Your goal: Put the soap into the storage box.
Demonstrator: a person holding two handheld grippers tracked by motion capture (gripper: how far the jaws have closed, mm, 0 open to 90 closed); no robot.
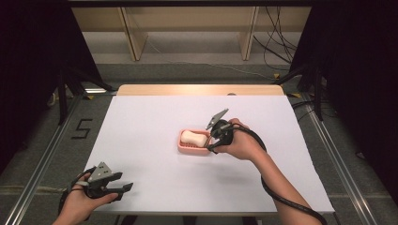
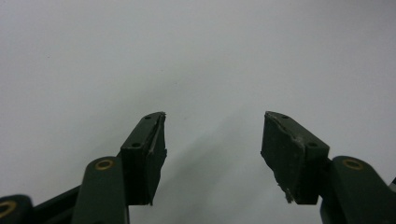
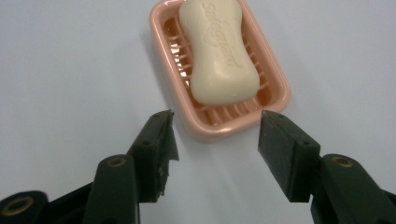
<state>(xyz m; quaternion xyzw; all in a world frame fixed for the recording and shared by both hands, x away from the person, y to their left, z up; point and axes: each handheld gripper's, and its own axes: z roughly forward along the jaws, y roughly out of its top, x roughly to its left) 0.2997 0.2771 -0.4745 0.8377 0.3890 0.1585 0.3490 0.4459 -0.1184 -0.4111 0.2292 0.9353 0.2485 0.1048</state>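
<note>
— Looking at the high view, where does the work sit?

— Just right of centre in the frame: a pink soap dish [image 1: 194, 146] on the white table [image 1: 141, 140], with a cream bar of soap [image 1: 195, 137] lying flat inside it. The right gripper [image 1: 212, 136] is at the dish's right end.

— Is it gripping anything?

— No. In the right gripper view the jaws stand apart with nothing between them, their tips just short of the dish's near rim [image 3: 224, 128]. The soap [image 3: 219, 51] fills the upper middle of that frame, lengthwise away from the camera.

— And the other hand?

— The left gripper [image 1: 123, 190] rests in the lower left of the high view, well apart from the dish, jaws spread over bare table.

— So how should the right one go on?

— I'd judge it is either about to take the dish or leaving it. To grasp, straddle the near rim squarely, one pad inside and one outside, and close slowly; soap is slick, and a tilt could slide it out.
</note>
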